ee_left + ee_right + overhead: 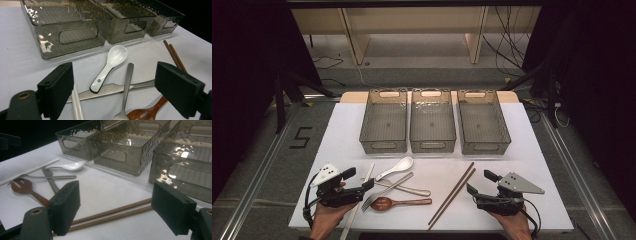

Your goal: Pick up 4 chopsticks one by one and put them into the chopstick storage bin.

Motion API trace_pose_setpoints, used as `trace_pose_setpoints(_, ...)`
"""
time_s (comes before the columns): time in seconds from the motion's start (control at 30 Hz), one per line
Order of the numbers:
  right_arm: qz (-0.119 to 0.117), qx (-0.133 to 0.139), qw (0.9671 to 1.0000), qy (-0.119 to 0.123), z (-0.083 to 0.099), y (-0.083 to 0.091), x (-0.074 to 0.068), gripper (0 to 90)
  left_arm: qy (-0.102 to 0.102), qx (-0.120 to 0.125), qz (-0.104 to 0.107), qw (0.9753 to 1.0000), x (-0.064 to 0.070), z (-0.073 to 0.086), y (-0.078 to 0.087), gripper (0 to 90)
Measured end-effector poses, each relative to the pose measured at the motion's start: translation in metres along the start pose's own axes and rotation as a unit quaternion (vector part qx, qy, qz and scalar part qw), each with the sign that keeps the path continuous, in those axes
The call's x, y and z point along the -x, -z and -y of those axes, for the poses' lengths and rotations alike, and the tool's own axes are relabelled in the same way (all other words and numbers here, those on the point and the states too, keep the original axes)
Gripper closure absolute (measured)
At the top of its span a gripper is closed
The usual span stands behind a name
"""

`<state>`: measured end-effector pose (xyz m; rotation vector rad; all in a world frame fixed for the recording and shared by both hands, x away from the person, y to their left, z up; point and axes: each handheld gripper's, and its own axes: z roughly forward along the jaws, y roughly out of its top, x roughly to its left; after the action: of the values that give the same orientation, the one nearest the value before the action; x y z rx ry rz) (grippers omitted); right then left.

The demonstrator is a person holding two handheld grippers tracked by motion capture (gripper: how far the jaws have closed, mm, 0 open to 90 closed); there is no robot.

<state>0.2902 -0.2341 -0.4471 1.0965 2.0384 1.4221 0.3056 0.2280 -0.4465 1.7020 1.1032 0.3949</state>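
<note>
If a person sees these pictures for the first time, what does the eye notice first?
Three empty smoked-plastic bins stand in a row at the far side of the white table. Nearer, cutlery lies heaped by the open left tool: a white spoon, a wooden spoon. Brown chopsticks lie before the open right tool.

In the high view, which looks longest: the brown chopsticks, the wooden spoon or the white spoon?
1. Brown chopsticks, clearly longest.
2. Wooden spoon.
3. White spoon, shortest, though it lies slightly farther from the camera.
</note>
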Motion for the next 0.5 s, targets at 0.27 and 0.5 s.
trace_pose_setpoints(0.27, -0.001, -0.003, 1.0000, 0.003, 0.0000, -0.0004, -0.0003, 24.0, 0.000, -0.005, -0.004, 1.0000, -0.0002, -0.0001, -0.0011, 15.3)
trace_pose_setpoints(0.5, -0.001, -0.006, 1.0000, 0.007, -0.0009, -0.0001, -0.0010, 24.2, -0.007, -0.023, -0.017, 0.9996, -0.0004, -0.0021, -0.0026, 15.5)
